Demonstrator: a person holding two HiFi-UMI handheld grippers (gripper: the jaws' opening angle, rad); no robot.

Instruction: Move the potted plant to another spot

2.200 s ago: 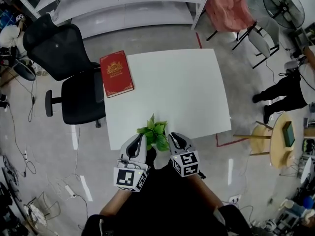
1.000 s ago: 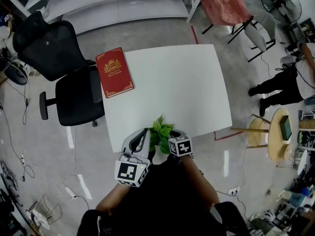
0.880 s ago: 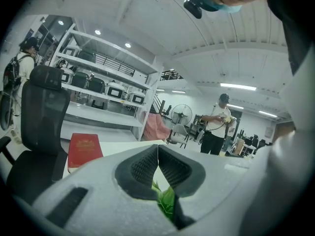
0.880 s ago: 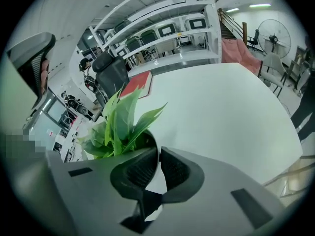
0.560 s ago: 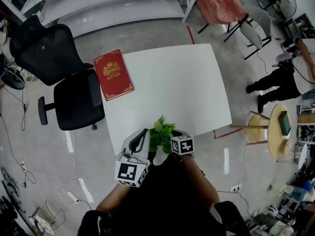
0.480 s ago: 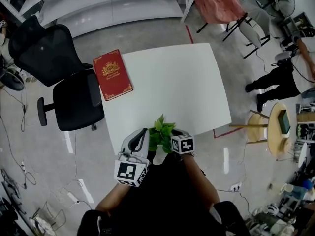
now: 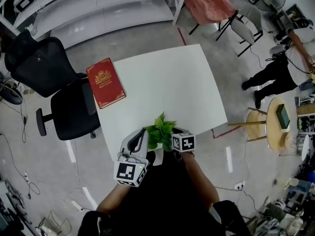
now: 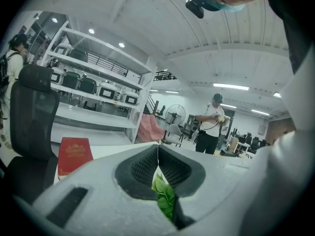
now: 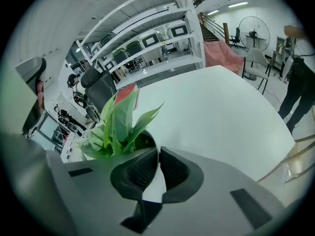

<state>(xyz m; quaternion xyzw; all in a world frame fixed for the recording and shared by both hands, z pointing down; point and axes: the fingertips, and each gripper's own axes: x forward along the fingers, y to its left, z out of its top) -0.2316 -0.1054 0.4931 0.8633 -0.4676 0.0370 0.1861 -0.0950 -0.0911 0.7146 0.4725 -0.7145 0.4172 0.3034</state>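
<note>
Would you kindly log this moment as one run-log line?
left tongs: shut on potted plant | right tongs: shut on its rim | plant: table near edge | red book: far-left corner

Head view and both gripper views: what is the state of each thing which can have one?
potted plant: upright, at the near edge of the white table.
right gripper: claw closed on the potted plant's rim.
left gripper: claw closed, leaves visible behind it.
red book: closed, flat on the table.
office chair: empty.
</note>
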